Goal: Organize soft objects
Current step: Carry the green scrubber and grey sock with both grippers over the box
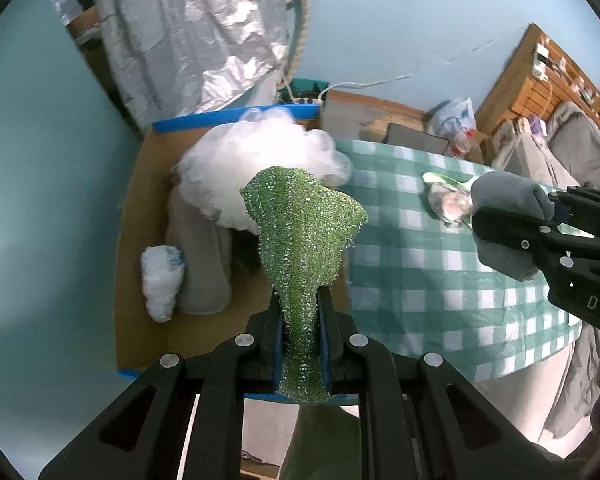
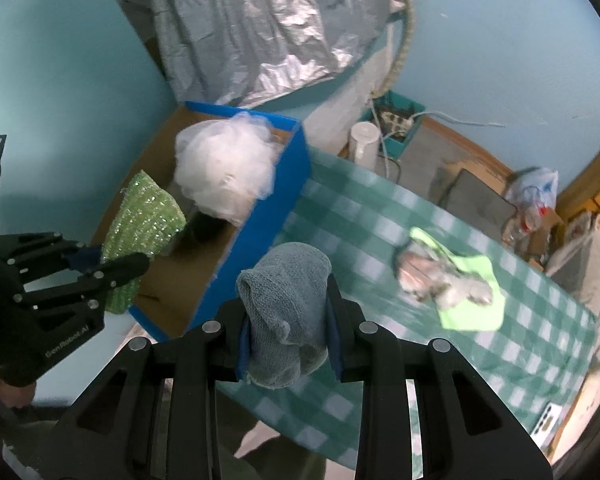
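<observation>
With our left gripper (image 1: 302,344) clamped on the green scrubber (image 1: 304,236) and the right gripper (image 2: 288,340) on the grey cloth (image 2: 284,300), we carry both to the box (image 2: 268,216) (release comes next).

Left gripper (image 1: 302,320): my black plastic frame, silver round screws, blue pads.
Right gripper (image 2: 288,318): same; white lettering on my casing.

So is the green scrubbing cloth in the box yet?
Not yet. The green scrubbing cloth hangs pinched in the left gripper above the blue box.
</observation>
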`<state>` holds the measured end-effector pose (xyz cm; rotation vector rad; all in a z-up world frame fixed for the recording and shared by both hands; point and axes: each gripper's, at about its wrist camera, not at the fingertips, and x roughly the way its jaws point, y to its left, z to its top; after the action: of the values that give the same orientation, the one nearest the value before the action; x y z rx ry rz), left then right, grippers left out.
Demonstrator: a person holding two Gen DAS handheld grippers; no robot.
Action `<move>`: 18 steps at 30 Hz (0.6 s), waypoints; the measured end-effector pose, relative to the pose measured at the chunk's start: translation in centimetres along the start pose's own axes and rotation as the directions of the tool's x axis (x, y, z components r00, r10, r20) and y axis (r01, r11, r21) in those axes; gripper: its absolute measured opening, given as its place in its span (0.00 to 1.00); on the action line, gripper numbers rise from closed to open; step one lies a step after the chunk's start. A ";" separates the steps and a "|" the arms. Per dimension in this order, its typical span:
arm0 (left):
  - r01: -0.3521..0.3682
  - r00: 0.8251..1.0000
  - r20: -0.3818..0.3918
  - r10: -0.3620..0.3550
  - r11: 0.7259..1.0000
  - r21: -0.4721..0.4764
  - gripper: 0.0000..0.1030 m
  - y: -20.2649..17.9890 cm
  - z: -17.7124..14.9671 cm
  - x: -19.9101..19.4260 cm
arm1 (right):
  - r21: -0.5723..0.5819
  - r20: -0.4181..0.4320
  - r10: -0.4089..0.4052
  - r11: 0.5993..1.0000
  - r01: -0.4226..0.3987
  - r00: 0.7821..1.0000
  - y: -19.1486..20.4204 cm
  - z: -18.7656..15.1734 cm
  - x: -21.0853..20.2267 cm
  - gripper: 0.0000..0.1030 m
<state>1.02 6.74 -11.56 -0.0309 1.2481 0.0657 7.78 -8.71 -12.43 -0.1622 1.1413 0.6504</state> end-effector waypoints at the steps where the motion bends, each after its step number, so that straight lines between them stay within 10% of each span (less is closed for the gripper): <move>1: -0.003 1.000 0.000 0.003 1.000 -0.008 0.14 0.5 0.0 0.0 | -0.008 -0.001 0.005 1.000 -0.005 1.000 0.4 0.3 0.2 0.27; 18: -0.028 0.999 -0.034 0.024 0.992 -0.120 0.14 7.7 -0.6 2.9 | -0.107 -0.081 0.128 0.985 -0.136 0.989 7.7 4.0 5.9 0.28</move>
<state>0.89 14.47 -14.44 -0.1206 1.2758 0.1635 8.15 1.59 -14.39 -0.2095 1.1942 0.8329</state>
